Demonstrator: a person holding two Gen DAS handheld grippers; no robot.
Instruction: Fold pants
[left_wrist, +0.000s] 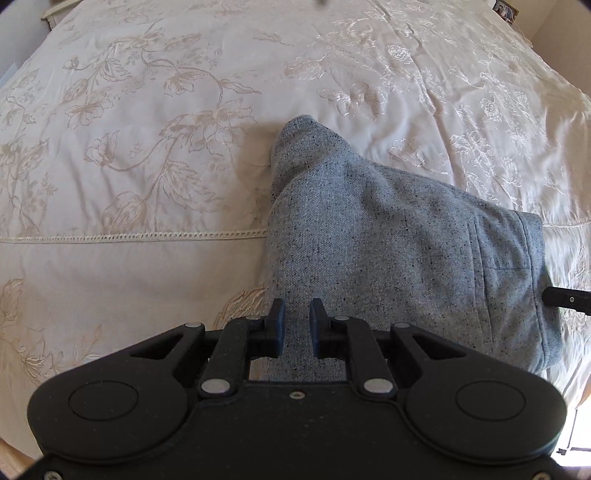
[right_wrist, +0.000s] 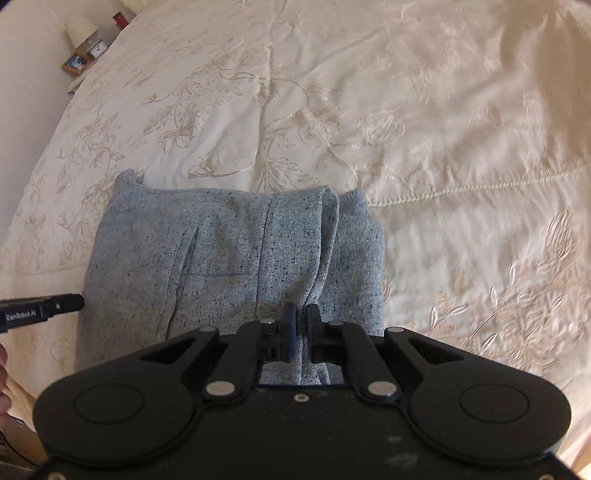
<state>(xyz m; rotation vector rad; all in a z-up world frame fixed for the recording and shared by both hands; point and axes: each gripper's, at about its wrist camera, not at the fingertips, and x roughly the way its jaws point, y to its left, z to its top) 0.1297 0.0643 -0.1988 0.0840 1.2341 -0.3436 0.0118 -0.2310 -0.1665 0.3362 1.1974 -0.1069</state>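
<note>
Right wrist view shows your right hand-held gripper (right_wrist: 300, 314) clenched on a fold edge of the speckled grey knit pants (right_wrist: 229, 258) bundled on the cream embroidered bedspread (right_wrist: 406, 110), your left hand-held gripper (left_wrist: 297, 314) hovering released, so next lay that fold flat.

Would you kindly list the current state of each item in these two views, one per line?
pants: grey, folded into a thick bundle on the bed, one end sticking out
left gripper: jaws slightly apart over the pants, grip unclear
right gripper: shut on a fold of the pants
bedspread: spread flat, lightly wrinkled
</note>
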